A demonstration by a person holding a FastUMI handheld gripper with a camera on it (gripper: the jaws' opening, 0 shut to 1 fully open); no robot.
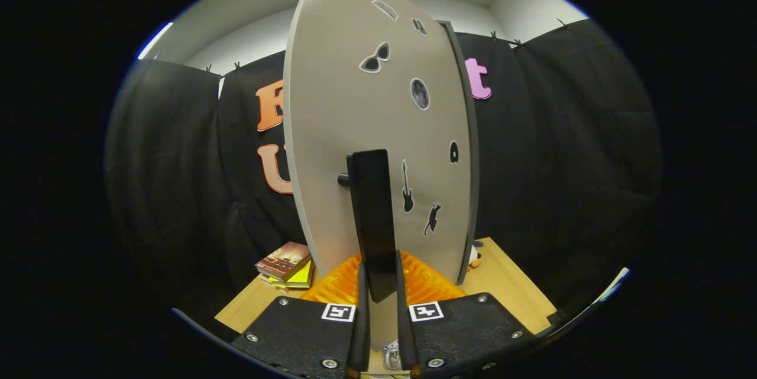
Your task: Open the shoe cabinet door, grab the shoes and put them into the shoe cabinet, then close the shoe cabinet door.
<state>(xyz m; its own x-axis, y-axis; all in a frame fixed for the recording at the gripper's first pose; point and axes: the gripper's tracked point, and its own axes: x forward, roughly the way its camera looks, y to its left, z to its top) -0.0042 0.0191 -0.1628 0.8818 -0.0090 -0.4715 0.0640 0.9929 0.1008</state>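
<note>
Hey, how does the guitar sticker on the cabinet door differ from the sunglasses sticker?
The guitar sticker sits low on the cabinet door, just right of the black handle that the gripper fingers clamp; the sunglasses sticker sits high above. The guitar is tall, narrow and upright; the sunglasses are wide and tilted. Both are dark cut-outs with pale outlines.

Straight ahead blocked by the cabinet door [355, 130], its dark handle [371, 219] pinched in the gripper [379, 284]. Left of the door, books [285, 263] stacked on the table [508, 290]. Right of the door, bare tabletop, passable.
</note>
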